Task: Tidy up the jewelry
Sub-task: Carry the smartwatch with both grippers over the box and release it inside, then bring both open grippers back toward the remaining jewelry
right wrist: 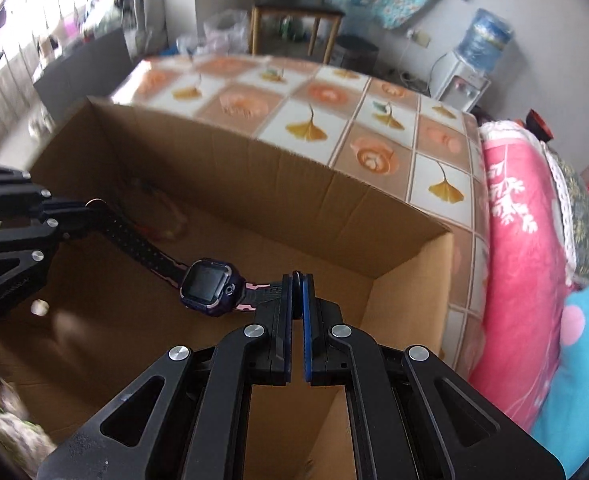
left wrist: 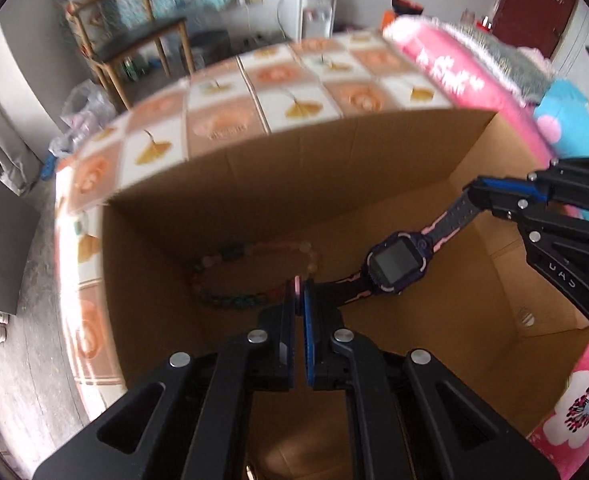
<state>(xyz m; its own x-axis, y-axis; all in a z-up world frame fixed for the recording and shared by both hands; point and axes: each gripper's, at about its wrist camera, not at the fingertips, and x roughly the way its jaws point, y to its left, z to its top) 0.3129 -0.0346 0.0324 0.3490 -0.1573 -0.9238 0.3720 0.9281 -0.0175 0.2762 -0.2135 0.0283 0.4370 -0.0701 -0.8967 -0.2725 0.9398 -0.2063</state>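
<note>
Tiled oilcloth printed with orange roses and yellow ginkgo leaves covers the tabletop [right wrist: 314,128], which carries a large open brown cardboard box [left wrist: 334,160]; a wooden chair, a water dispenser and pink floral bedding surround it. Suspended over the box interior is a purple-and-pink child's smartwatch with a black perforated strap [left wrist: 390,266], stretched nearly taut between both claws. The left claw [left wrist: 299,284] is pressed together on one strap end, and the right claw [right wrist: 297,280] pinches the opposite end, so the watch's long axis runs from claw to claw with its face upward. Both claws point steeply down into the box, each equally close to its strap end. On the box floor below lies a blurred bracelet of pale and coloured beads [left wrist: 254,276]. Release probably comes next.
</note>
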